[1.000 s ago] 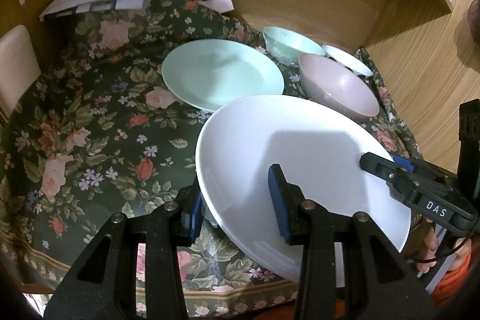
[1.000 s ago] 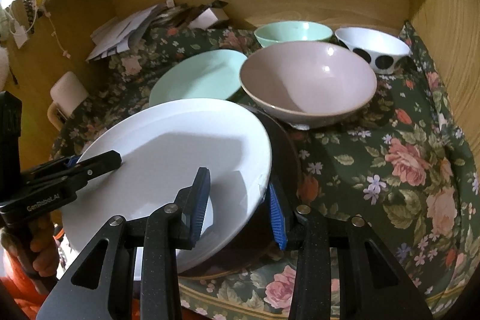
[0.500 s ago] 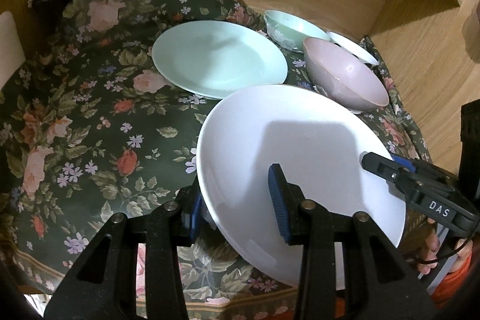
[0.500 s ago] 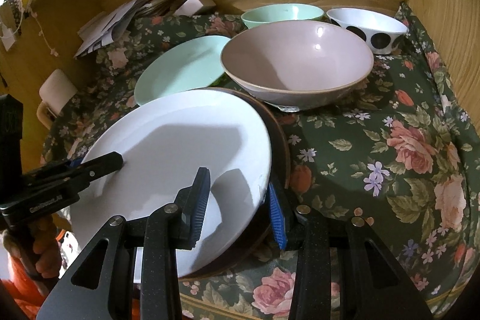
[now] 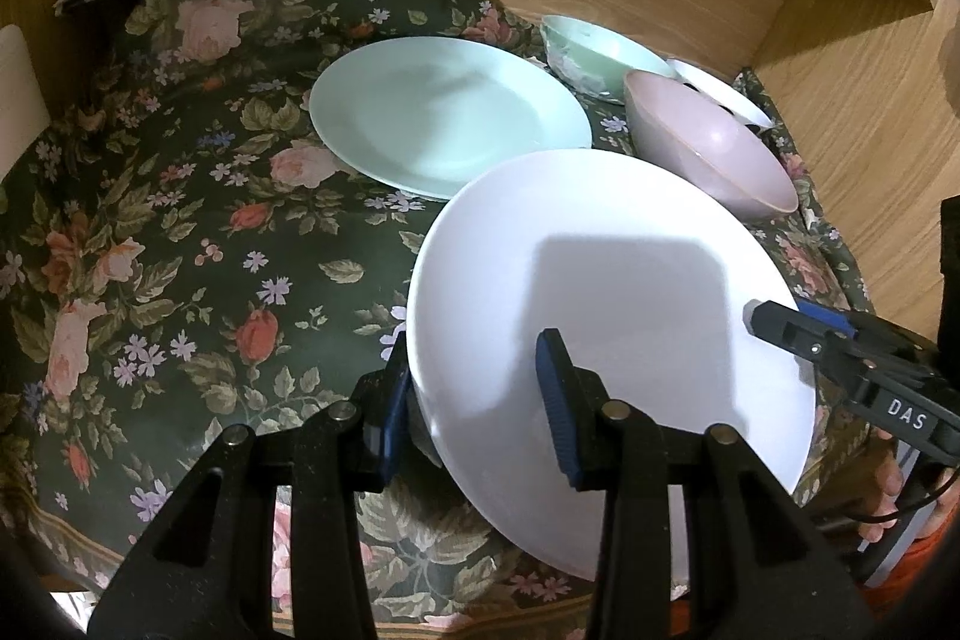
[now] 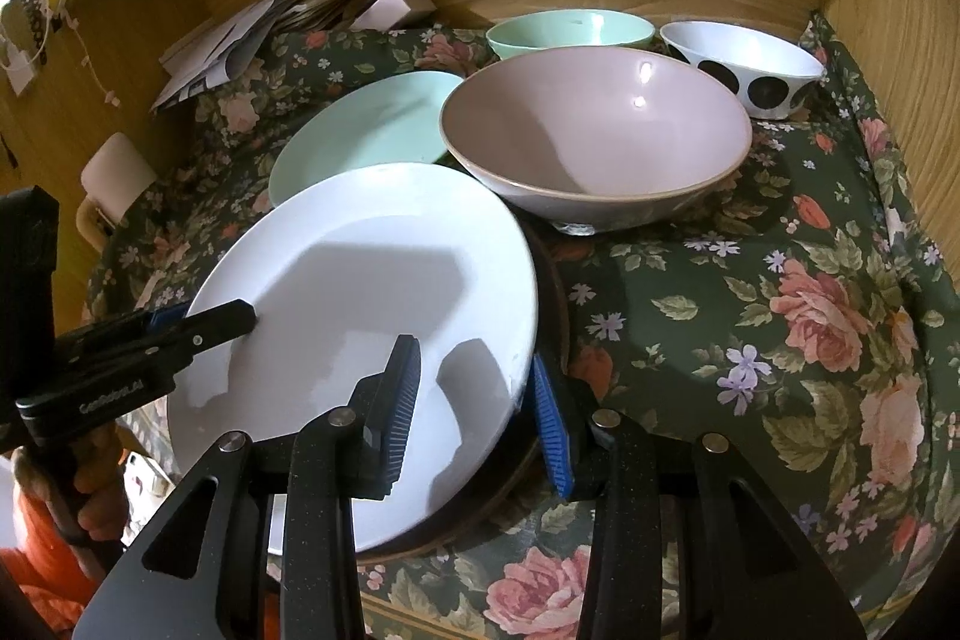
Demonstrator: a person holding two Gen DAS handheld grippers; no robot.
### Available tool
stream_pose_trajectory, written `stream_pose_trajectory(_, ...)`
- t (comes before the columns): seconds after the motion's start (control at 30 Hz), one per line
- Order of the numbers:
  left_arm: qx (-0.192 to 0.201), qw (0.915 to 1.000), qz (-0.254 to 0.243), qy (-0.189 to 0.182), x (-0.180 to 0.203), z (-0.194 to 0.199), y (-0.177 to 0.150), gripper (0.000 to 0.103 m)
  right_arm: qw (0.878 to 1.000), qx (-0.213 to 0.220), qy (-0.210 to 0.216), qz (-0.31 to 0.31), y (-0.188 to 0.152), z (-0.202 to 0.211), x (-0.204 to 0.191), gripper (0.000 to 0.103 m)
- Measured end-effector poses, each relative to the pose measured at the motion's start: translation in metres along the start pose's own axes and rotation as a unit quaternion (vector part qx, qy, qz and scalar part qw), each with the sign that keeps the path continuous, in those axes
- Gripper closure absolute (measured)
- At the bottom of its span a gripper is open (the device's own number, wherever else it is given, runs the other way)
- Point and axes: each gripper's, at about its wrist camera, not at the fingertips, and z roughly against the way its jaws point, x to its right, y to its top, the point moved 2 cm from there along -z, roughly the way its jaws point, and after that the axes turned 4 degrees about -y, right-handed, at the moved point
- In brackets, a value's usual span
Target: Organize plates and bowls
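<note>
Left wrist view: the left gripper (image 5: 480,403) is clamped on the near-left rim of a plain white plate (image 5: 606,268), one blue pad above the rim and one below. The plate is glossy, unmarked, and tilted, with a square shadow across its middle. It sits over the floral tablecloth (image 5: 180,232), its far rim overlapping a mint-green plate (image 5: 444,112) that lies flat. Beyond are a pink bowl (image 5: 714,148), a mint-green bowl (image 5: 594,46) and the sliver of a white bowl (image 5: 720,91), mostly hidden. The right gripper (image 5: 765,322) reaches in on the plate's right rim; its lower finger is hidden.

Right wrist view: the right gripper (image 6: 474,394) grips the same white plate (image 6: 372,280) at its right edge. A dark brown plate (image 6: 552,304) shows only as a crescent beneath; whether the outer pad also pinches it is unclear. The left gripper (image 6: 240,316) holds the opposite rim. The white bowl (image 6: 744,64) shows black spots here.
</note>
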Motion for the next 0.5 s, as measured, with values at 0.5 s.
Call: stream_pose_trajectory(0.5,0.030,0.9990,-0.025,0.021,0.004,0.018,0.017,0.064,0.999,0.053,-0.013,0.004,0.026,0.032,0.004,0.067)
